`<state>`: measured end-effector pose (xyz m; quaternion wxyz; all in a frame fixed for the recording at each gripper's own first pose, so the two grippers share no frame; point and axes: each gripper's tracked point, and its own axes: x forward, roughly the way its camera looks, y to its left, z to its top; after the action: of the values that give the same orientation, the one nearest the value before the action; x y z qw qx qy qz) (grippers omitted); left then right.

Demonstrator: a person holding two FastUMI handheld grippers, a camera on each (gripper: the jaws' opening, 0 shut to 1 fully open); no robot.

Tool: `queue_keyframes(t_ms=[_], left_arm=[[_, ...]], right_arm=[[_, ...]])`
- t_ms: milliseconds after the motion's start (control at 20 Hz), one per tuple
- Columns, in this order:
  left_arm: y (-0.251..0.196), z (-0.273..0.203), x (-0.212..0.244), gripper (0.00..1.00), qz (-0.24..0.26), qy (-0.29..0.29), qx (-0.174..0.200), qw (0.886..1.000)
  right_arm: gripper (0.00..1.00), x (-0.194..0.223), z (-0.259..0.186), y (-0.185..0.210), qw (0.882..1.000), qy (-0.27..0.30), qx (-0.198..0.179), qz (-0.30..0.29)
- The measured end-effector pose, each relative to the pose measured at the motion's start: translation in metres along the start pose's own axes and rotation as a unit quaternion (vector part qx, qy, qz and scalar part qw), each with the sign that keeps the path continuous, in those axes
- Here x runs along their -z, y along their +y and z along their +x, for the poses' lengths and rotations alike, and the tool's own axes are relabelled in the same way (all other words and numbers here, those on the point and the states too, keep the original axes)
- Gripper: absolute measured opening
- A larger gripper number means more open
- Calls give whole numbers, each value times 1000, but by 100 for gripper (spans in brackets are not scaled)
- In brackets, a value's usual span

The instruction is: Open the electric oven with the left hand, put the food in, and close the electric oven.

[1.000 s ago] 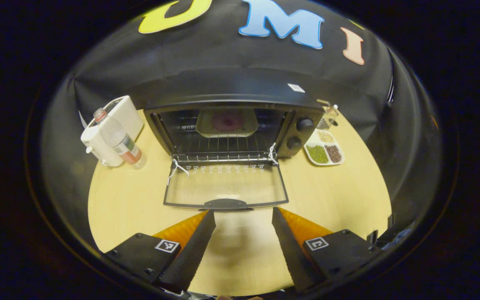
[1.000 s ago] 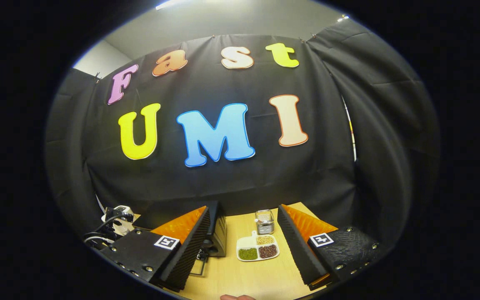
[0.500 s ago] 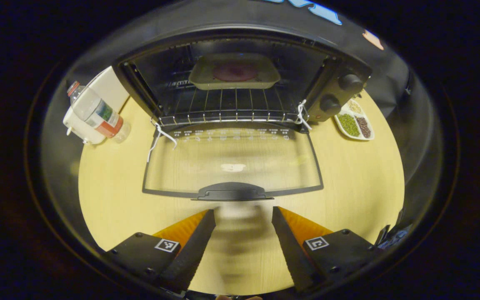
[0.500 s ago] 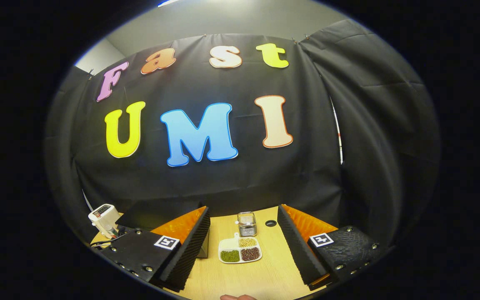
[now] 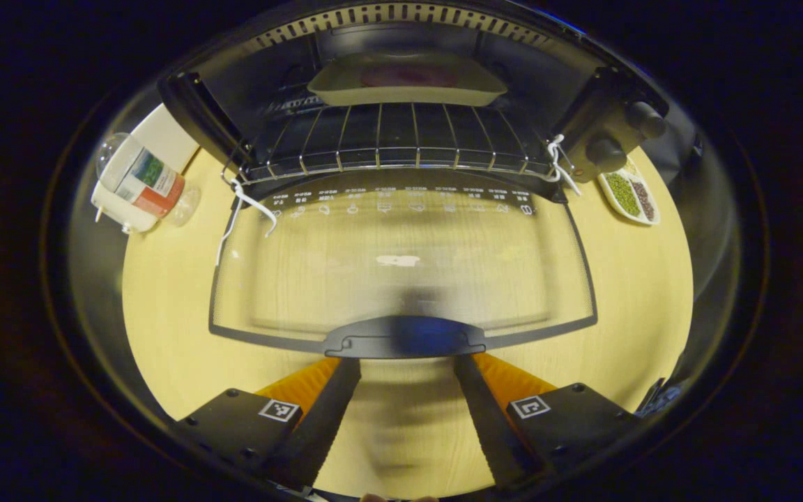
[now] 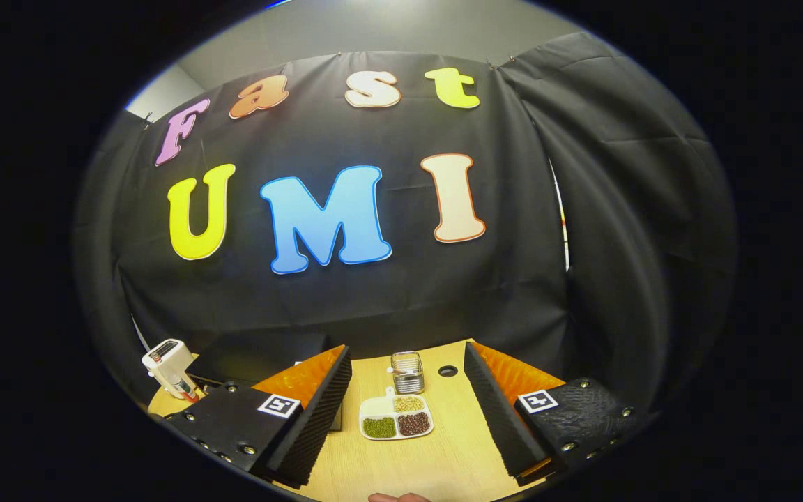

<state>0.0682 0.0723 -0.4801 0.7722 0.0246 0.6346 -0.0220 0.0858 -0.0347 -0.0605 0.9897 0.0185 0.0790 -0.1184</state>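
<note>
**Oven door down flat, left tongs at its handle edge**

In the left gripper view the electric oven point(image 5: 401, 104) stands at the back of the counter point(image 5: 164, 307) with its glass door point(image 5: 401, 258) dropped flat onto the wood. The left tongs point(image 5: 407, 366) sit spread wide and hold nothing; their tips reach the near edge of the door handle point(image 5: 405, 339), one at each end of it. Whether they touch it I cannot tell. Inside, a tray of food point(image 5: 407, 78) rests on the wire rack point(image 5: 387, 143), well back from the rack's front bar. Bare counter runs along both sides of the door. A bottle point(image 5: 140, 183) stands by the oven's left corner, a divided dish of beans point(image 5: 629, 196) by its knobs.

In the right gripper view the right tongs point(image 6: 407, 380) hang wide apart, gripping nothing, above open counter point(image 6: 443, 467). The dish of beans point(image 6: 396, 420) and a small metal holder point(image 6: 407, 371) lie between the fingers, farther off.
</note>
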Motion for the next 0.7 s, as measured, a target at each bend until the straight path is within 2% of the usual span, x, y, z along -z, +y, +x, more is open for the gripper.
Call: queue_keyframes(t_ms=[300, 400, 450, 550, 600, 700], left_arm=[[-1, -5, 0, 94, 12, -1, 4, 1000], [-1, -14, 0, 94, 16, -12, 5, 1000], [-1, -20, -1, 97, 17, -19, 6, 1000], [-1, -30, -2, 91, 16, -32, 10, 999], [-1, -35, -3, 97, 14, -39, 13, 999], [-2, -45, -4, 94, 14, -51, 19, 998]], right_arm=[[98, 0, 2, 13, 1000, 2, -8, -2], [98, -3, 2, 18, 1000, 0, -12, -2], [98, -3, 1, 19, 1000, -1, -13, -2], [98, -5, -1, 24, 1000, -3, -18, -1], [98, -5, -2, 26, 1000, -3, -20, 0], [98, -5, -5, 31, 1000, -4, -25, 0]])
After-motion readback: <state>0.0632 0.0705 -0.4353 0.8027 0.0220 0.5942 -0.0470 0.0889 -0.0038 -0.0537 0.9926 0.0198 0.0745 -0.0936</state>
